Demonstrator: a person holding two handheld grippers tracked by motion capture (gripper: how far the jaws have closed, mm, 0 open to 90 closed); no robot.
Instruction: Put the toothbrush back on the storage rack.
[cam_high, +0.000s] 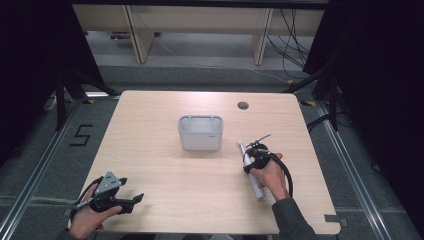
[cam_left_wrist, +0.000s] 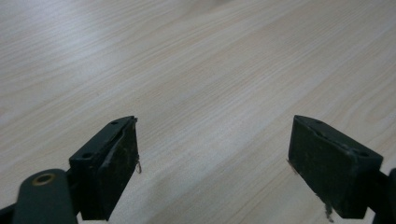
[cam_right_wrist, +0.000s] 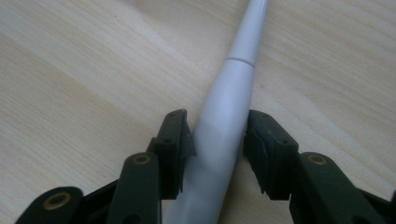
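Note:
A white electric toothbrush (cam_high: 257, 190) lies on the wooden table (cam_high: 165, 170) at the right, its head pointing away toward the back. My right gripper (cam_high: 255, 161) sits over its middle, held by a hand. In the right gripper view the gripper (cam_right_wrist: 217, 149) has both black jaws pressed against the thick white handle of the toothbrush (cam_right_wrist: 238, 79). My left gripper (cam_high: 131, 190) rests near the front left corner, open. In the left gripper view its jaws (cam_left_wrist: 215, 163) stand wide apart over bare wood with nothing between them.
A pale grey plastic basket (cam_high: 200, 141) stands in the middle of the table, left of and behind the toothbrush. A round cable hole (cam_high: 243, 105) is in the table's far edge. Dark curtains flank the table; wooden furniture legs stand beyond.

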